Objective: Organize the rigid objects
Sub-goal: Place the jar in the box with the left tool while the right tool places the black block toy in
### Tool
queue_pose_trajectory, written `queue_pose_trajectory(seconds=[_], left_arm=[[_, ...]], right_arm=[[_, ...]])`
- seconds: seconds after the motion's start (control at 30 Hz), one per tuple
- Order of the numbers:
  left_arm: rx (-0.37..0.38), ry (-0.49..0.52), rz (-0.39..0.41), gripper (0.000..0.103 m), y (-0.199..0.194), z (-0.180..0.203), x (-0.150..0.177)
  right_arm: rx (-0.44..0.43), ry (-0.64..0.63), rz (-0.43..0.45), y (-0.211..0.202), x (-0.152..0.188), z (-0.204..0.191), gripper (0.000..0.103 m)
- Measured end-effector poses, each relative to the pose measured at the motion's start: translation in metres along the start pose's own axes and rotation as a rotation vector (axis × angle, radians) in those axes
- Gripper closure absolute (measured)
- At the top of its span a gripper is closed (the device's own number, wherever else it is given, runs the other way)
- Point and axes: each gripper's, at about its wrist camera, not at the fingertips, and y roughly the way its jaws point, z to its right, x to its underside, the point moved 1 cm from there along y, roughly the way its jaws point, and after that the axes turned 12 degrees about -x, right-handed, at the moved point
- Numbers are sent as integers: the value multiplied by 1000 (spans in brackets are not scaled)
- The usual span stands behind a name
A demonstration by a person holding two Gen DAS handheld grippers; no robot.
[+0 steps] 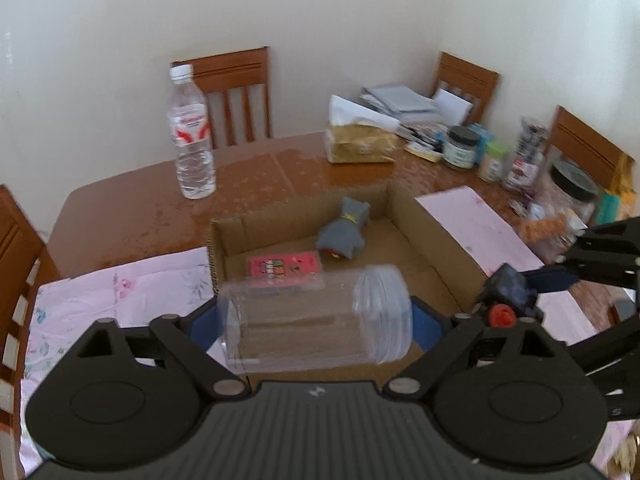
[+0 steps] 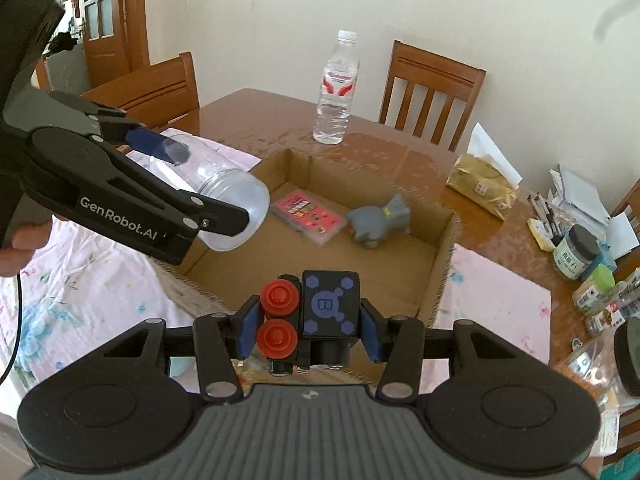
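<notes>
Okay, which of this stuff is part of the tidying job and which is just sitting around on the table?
Part of the job:
- cardboard box
- clear jar in the left gripper
- toy block with red knobs in the right gripper
- pink card pack and grey toy, in the box

Lying about:
- water bottle
- tissue pack
- dark-lidded jar
- papers

— What's around my bench that I'm not sorting?

— Upper left of my left view, a water bottle [image 1: 191,136] stands upright on the brown table [image 1: 132,208], a wooden chair [image 1: 236,92] behind it. Right of centre sits a gold tissue box [image 1: 360,142].

— And far right?

— Dark-lidded jars [image 1: 462,146], stacked papers [image 1: 400,104], pink floral cloth [image 1: 108,300] at lower left.
</notes>
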Motion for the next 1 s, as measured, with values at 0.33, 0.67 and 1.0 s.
queue_pose_trajectory(seconds=[0.33,0.67,1.0], left_arm=[[-147,-81,-28,3,-5,-4,23],[-276,-154,-87,1,-17,-18,40],[-348,-179,-116,1,-30,-17,49]], right_arm=[[-45,-14,-10,19,-8,43,48],[-59,-17,-9,51,-31,82,48],[-38,-8,68,68,-62,110,0]])
